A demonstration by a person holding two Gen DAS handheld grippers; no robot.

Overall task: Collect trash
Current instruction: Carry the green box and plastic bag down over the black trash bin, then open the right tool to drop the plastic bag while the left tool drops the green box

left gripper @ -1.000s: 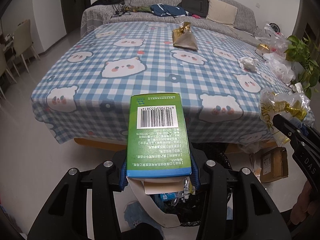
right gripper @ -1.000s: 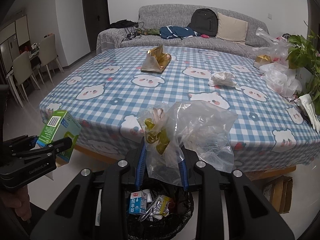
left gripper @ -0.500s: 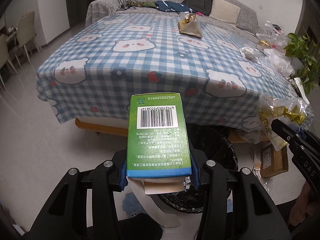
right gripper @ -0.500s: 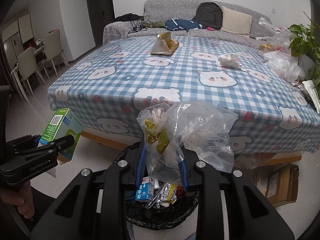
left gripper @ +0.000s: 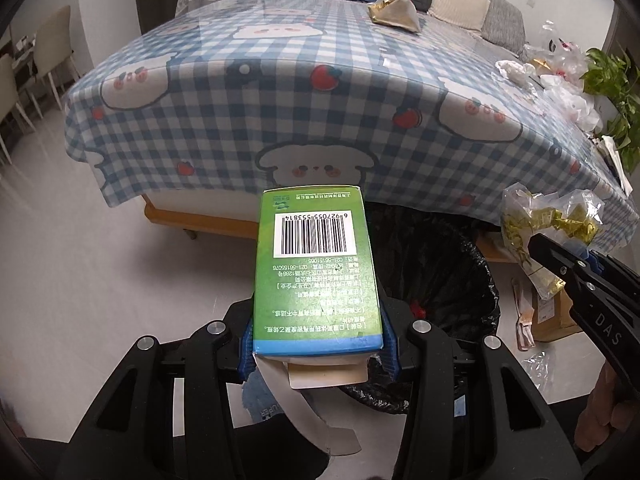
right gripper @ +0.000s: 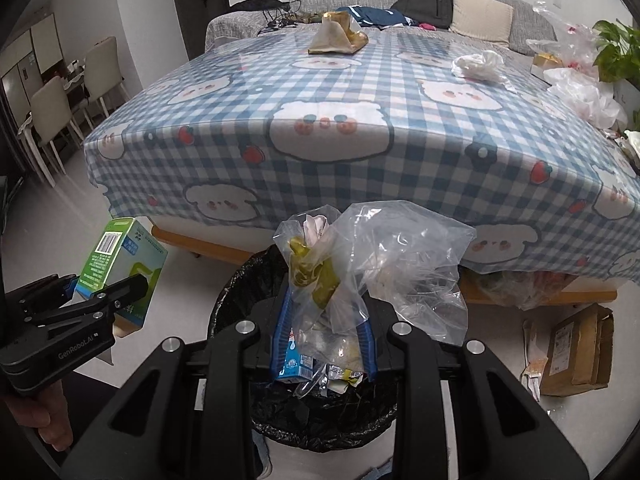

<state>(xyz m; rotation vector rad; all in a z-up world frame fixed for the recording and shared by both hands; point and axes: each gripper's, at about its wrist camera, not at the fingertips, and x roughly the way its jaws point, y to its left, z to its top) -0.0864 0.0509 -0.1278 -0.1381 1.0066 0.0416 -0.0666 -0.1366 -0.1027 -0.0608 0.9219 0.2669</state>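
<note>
Our left tool (left gripper: 318, 344) is clamped on a green cardboard box (left gripper: 316, 264), barcode up. Our right tool (right gripper: 326, 334) pinches a crumpled clear plastic bag (right gripper: 384, 268) with gold wrappers. Only the right view shows inside the black-lined trash bin (right gripper: 228, 304) beneath: a blue milk carton (right gripper: 290, 364). Checked bench (right gripper: 320, 92) behind.

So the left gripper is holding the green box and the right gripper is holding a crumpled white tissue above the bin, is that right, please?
Not quite: the right gripper holds a clear plastic bag, not a tissue, as the right wrist view shows. The left gripper does hold the green box, by the bin.
</note>
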